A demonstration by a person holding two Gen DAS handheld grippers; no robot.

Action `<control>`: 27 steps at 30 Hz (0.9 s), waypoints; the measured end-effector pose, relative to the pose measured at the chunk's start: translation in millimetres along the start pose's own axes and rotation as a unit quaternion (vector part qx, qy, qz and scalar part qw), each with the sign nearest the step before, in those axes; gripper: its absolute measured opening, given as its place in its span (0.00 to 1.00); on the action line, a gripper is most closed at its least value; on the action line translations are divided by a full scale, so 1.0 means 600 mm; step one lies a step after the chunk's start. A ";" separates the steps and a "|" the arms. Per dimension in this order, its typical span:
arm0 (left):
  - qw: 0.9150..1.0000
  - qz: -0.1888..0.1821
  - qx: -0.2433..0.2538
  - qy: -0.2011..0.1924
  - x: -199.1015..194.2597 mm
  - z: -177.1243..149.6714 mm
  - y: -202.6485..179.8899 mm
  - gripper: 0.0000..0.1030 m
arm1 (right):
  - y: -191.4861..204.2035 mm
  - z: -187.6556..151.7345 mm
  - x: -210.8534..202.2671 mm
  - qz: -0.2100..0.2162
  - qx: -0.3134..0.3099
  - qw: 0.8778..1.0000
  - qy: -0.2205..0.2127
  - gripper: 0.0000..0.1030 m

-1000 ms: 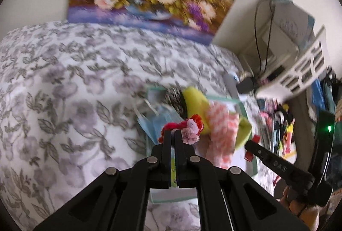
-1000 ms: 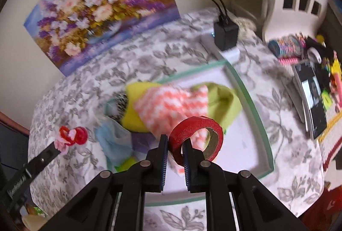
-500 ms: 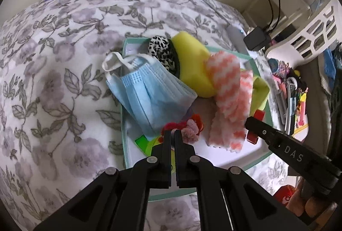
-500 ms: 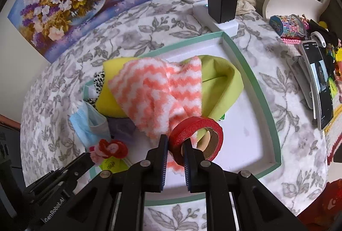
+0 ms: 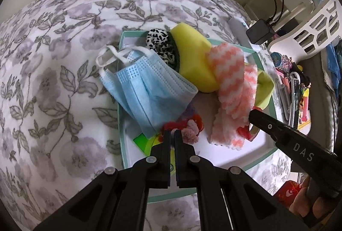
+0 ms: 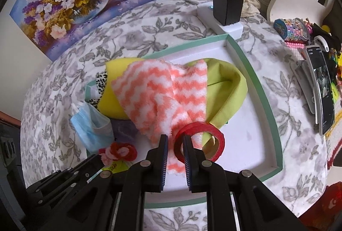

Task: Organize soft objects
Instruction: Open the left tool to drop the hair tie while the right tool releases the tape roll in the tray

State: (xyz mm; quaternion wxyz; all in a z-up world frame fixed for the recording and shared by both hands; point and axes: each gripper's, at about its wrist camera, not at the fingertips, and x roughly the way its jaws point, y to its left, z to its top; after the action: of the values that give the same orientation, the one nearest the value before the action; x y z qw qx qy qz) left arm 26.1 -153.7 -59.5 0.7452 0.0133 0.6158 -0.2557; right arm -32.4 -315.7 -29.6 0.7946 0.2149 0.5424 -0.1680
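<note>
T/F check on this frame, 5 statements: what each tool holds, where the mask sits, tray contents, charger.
1. The left tool is shut on a red and pink pipe-cleaner flower. True.
2. The right tool grips a roll of blue tape. False: the tape is red.
3. The blue face mask lies fully inside the tray. False: it hangs over the tray's left rim onto the flowered cloth.
4. An orange-and-white zigzag cloth lies on top of a yellow-green cloth in the tray. True.
5. The black charger sits inside the tray. False: it is plugged into a white power strip beyond the tray's far corner.
</note>
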 end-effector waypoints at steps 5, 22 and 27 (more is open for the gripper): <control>1.000 0.003 -0.007 0.004 -0.009 -0.003 0.005 0.11 | 0.003 -0.001 0.000 0.002 -0.005 1.000 0.005 0.16; 0.994 0.087 -0.042 -0.041 -0.064 0.007 0.056 0.83 | 0.012 -0.006 -0.013 -0.005 -0.019 1.000 0.002 0.54; 0.989 0.129 -0.053 -0.042 -0.061 0.007 0.082 0.89 | 0.018 -0.007 -0.008 -0.010 -0.030 0.999 0.007 0.60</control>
State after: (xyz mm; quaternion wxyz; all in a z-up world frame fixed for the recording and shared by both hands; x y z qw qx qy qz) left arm 45.5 -99.2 -39.0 0.7966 0.0426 0.5898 -0.1253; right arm -32.0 -304.0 -24.7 0.7951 0.1864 0.5551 -0.1579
